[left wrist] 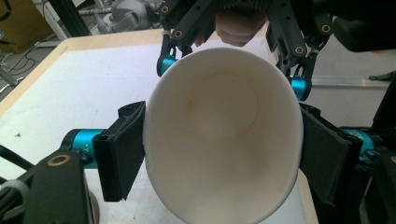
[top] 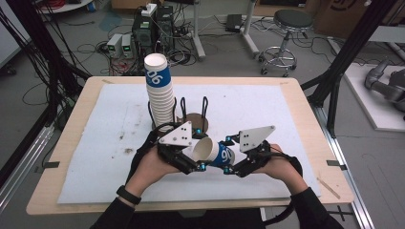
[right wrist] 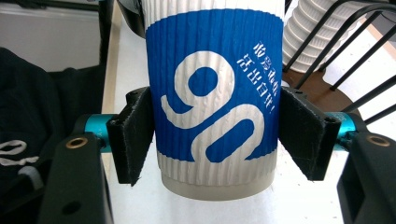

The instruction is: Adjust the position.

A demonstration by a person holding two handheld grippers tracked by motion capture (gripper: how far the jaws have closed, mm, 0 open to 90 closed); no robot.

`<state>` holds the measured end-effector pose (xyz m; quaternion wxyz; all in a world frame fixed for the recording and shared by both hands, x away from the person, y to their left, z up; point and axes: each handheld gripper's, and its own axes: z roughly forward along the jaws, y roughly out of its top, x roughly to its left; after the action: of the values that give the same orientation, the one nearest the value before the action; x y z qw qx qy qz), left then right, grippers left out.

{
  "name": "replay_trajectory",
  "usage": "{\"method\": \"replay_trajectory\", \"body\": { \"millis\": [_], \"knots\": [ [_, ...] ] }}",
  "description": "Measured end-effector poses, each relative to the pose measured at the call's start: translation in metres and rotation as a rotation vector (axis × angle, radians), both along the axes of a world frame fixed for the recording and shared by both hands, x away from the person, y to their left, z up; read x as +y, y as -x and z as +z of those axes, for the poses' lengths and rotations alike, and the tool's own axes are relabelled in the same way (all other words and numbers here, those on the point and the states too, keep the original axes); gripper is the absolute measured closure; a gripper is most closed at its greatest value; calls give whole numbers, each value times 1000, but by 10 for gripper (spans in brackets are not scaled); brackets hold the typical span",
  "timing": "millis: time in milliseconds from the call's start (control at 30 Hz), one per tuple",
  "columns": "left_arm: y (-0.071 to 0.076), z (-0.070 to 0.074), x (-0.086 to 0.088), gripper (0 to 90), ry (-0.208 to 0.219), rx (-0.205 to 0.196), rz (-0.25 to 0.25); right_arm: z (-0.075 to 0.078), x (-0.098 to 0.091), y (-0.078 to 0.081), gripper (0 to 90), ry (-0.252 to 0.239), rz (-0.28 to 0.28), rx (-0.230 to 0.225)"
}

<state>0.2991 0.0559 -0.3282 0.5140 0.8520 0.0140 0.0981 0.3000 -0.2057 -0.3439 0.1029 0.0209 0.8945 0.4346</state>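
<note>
Paper cup gripped at both ends, just in front of the wire cup rack.

The paper cup (top: 212, 151) lies sideways in the air: the left gripper (top: 193, 157) pinches near the rim, the right gripper (top: 232, 164) is clamped on the blue sleeve near the base. To hand over cleanly, loosen one side only, without crushing the rim. Behind the wire cup rack (top: 193, 114) stands the cup stack (top: 159, 90); approach from the near side, where the white mat (top: 267, 114) lies open.

My right gripper (right wrist: 215, 140) has its black pads clamped on either side of a blue-and-white ribbed paper cup (right wrist: 215, 100), near its base. Behind at upper right I see stacked white cups (right wrist: 310, 28) in a black wire holder (right wrist: 355, 56).
</note>
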Motion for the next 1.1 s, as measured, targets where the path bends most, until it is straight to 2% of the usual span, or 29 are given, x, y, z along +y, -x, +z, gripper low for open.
{"method": "replay_trajectory", "body": {
  "millis": [200, 267, 333, 400, 433, 467, 567, 667, 733, 800, 900, 1033, 1067, 1100],
  "knots": [
    [0, 1, 1, 230, 23, 10, -3, 1, -1, 1, 299, -15, 0, -1],
    [1, 0, 1, 232, 25, -1, 7, 1, 0, 1, 258, -12, -3, 7],
    [0, 0, 1, 236, 47, 11, -7, -1, 3, 0, 212, -2, -12, 28],
    [1, 0, 0, 236, 37, 7, -5, -2, 6, 1, 228, 16, -7, 15],
    [1, 0, 0, 236, 30, 4, -8, -2, 7, 2, 291, 22, -3, 7],
    [1, 0, 0, 238, 34, 3, -6, -2, 7, 2, 292, 31, -7, -11],
    [1, -1, -1, 208, 64, 7, 5, -1, 6, 1, 293, 24, -5, -7],
    [1, -2, 3, 135, 143, 12, 15, 0, 1, -1, 292, -25, -18, -6],
    [0, -5, 7, 131, 226, 43, 14, 2, -5, -2, 292, -84, -22, 19],
    [-2, -8, 8, 111, 265, 67, 22, 4, -9, -3, 292, -129, -23, 38],
    [-4, -10, 5, 111, 287, 90, 11, 6, -10, -3, 292, -166, -17, 48],
    [-4, -11, 0, 112, 284, 97, 10, 4, -7, -2, 291, -163, -6, 48],
    [-4, -11, -1, 120, 287, 102, 3, 4, -6, -1, 290, -163, -1, 54],
    [-4, -11, 0, 179, 287, 100, -8, 4, -5, -1, 289, -163, -1, 48]
  ]
}}
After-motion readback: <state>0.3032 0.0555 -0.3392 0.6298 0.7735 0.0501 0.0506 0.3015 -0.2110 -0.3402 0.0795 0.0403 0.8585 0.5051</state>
